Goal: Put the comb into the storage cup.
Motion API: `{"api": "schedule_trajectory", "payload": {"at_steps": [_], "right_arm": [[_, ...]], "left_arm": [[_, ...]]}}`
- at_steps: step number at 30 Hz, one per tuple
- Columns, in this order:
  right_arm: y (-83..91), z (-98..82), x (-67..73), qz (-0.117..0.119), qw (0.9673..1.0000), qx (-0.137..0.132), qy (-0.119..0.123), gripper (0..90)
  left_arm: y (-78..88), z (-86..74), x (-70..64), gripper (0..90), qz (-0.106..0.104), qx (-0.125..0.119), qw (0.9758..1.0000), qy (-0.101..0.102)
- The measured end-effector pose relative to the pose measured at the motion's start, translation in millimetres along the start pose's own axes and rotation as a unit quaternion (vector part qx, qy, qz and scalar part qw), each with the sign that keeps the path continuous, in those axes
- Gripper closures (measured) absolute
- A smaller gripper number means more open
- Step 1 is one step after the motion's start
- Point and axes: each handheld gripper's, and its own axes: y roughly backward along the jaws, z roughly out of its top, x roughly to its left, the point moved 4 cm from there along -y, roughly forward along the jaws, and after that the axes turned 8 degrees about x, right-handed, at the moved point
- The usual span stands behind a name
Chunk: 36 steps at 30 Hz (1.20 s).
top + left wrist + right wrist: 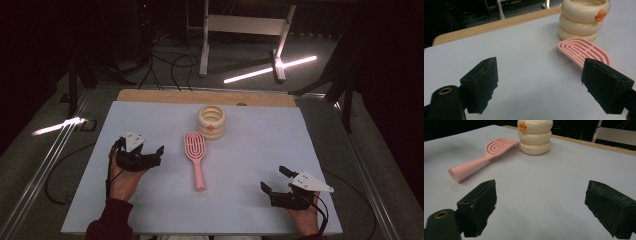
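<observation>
We see a pink hairbrush (195,155) with a looping slotted pattern on its head, lying on a pale bluish-white tabletop (260,150) whose far edge shows tan wood. Just beyond it sits a cream ringed container (211,121) with a small orange beak-like spot. Both grippers, left (141,149) and right (278,181), are black with light grey plates; a sleeve (110,220) is dark red.

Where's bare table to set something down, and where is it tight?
Free: the stretch between the pink brush and the right gripper, and the table's far-left corner behind the left gripper. Crowded: the brush head lies right against the cream ringed holder.
</observation>
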Motion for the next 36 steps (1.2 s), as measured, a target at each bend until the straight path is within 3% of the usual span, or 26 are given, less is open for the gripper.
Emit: {"api": "schedule_trajectory", "payload": {"at_steps": [11, 15, 16, 24, 36], "right_arm": [[-2.7, 0.4, 3.4, 0.003, 1.0000, -0.004, 0.003, 10.2], [-2.6, 0.3, 2.9, 0.004, 1.0000, -0.005, 0.002, 10.2], [-2.6, 0.4, 2.9, 0.003, 1.0000, -0.005, 0.002, 10.2], [1.9, 5.4, 4.5, -0.002, 0.9996, -0.026, 0.010, 10.2], [6.5, 8.6, 3.8, -0.009, 0.9989, -0.042, 0.016, 10.2]], "left_arm": [[47.3, -33.0, 20.2, 0.6, 0.004, -0.029, 0.9994, 0.019], [58.8, -42.8, 24.0, 0.0, -0.003, -0.044, 0.9988, 0.023], [64.8, -51.9, 27.0, 0.0, -0.003, -0.050, 0.9985, 0.023], [74.0, -79.2, 34.7, 0.0, -0.003, -0.068, 0.9969, 0.040], [76.6, -89.8, 34.7, 0.0, 0.006, -0.069, 0.9968, 0.040]]}}
